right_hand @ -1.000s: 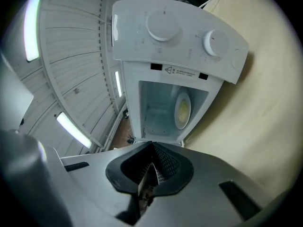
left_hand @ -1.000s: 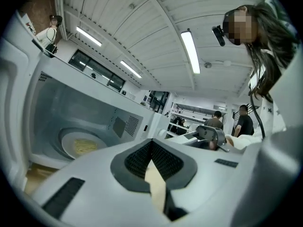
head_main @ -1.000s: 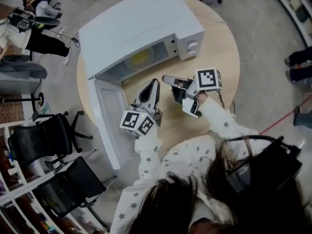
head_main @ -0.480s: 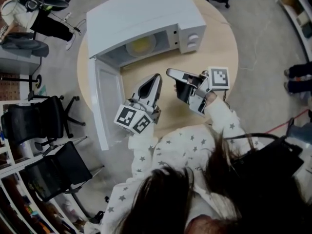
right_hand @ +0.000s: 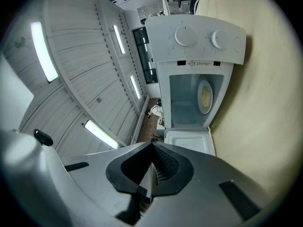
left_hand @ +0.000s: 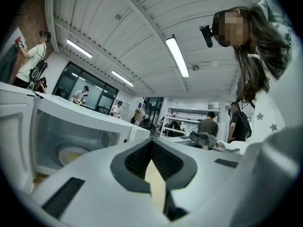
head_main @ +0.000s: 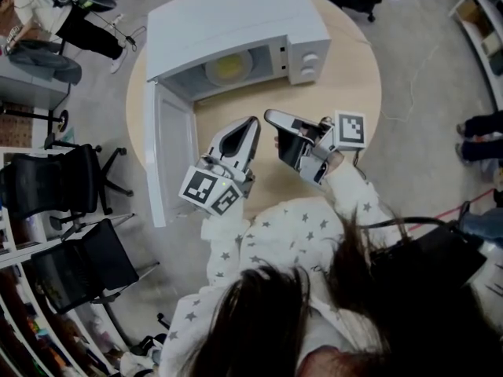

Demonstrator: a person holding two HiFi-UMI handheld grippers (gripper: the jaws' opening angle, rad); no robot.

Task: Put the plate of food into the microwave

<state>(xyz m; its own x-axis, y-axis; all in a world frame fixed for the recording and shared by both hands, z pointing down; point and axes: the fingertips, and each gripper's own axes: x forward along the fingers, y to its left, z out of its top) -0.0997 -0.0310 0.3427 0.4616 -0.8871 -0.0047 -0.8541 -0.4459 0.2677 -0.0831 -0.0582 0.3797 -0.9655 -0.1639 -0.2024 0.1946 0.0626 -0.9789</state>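
Note:
The white microwave (head_main: 236, 22) stands at the back of the round table with its door (head_main: 169, 159) swung wide open to the left. The plate of yellow food (head_main: 228, 67) lies inside its cavity, and it also shows in the left gripper view as plate (left_hand: 71, 153) and in the right gripper view as plate (right_hand: 206, 97). My left gripper (head_main: 253, 122) is shut and empty, held above the table in front of the opening. My right gripper (head_main: 269, 116) is beside it, also shut with nothing in it. In the gripper views the left gripper (left_hand: 152, 141) and right gripper (right_hand: 152, 143) have their jaws meeting at the tip.
The wooden table (head_main: 354, 93) is bare to the right of the microwave's control panel (head_main: 308, 53). Black office chairs (head_main: 55, 187) stand on the floor at the left. People stand at the upper left, and someone's feet (head_main: 479, 136) show at the right edge.
Both grippers have drawn back a little from the microwave's opening and risen slightly. Both stay shut, and the plate has not moved.

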